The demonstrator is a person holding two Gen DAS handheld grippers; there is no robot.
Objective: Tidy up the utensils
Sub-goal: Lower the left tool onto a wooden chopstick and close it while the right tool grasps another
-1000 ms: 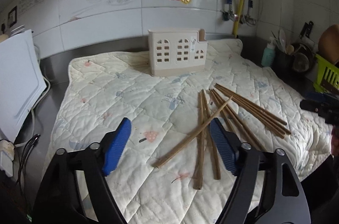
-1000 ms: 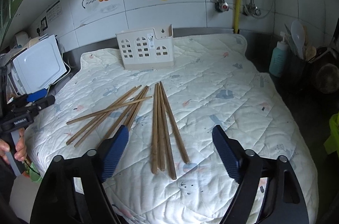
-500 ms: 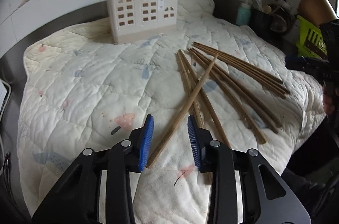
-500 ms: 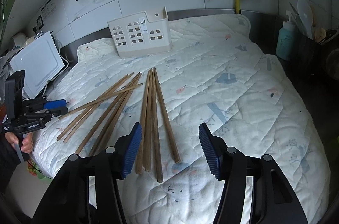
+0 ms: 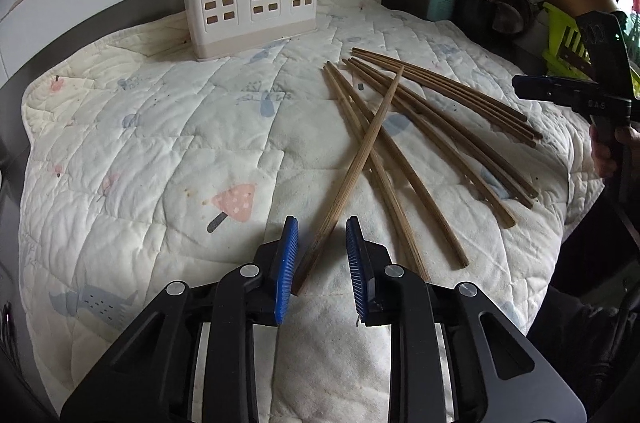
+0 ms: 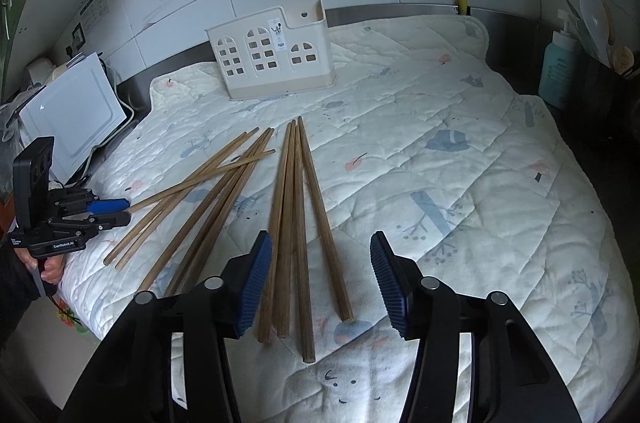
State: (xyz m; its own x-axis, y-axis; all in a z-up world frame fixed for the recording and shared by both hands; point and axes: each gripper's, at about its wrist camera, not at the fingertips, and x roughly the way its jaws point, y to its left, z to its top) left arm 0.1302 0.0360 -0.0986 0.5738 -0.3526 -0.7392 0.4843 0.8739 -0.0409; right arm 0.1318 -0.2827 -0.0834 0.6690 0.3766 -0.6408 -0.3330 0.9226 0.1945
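Note:
Several long wooden chopsticks lie on a quilted cream mat (image 5: 160, 151). One chopstick (image 5: 352, 167) lies crossed over the others, its near end between the blue pads of my left gripper (image 5: 320, 255), which is narrowly open around it. A cream utensil holder (image 5: 248, 7) with window cutouts stands at the mat's far edge; it also shows in the right wrist view (image 6: 276, 59). My right gripper (image 6: 320, 271) is open over the near ends of a bundle of chopsticks (image 6: 292, 223). The left gripper (image 6: 116, 211) shows at the left there.
A white board (image 6: 72, 115) leans at the left by the wall. A soap bottle (image 6: 558, 71) and a dark pot of utensils (image 5: 480, 11) stand at the right. A green basket (image 5: 568, 35) sits far right. Pipes run down the tiled wall.
My left gripper has moved forward and down, and its jaws have narrowed around the crossed chopstick's end. My right gripper has lowered over the chopstick bundle and narrowed somewhat.

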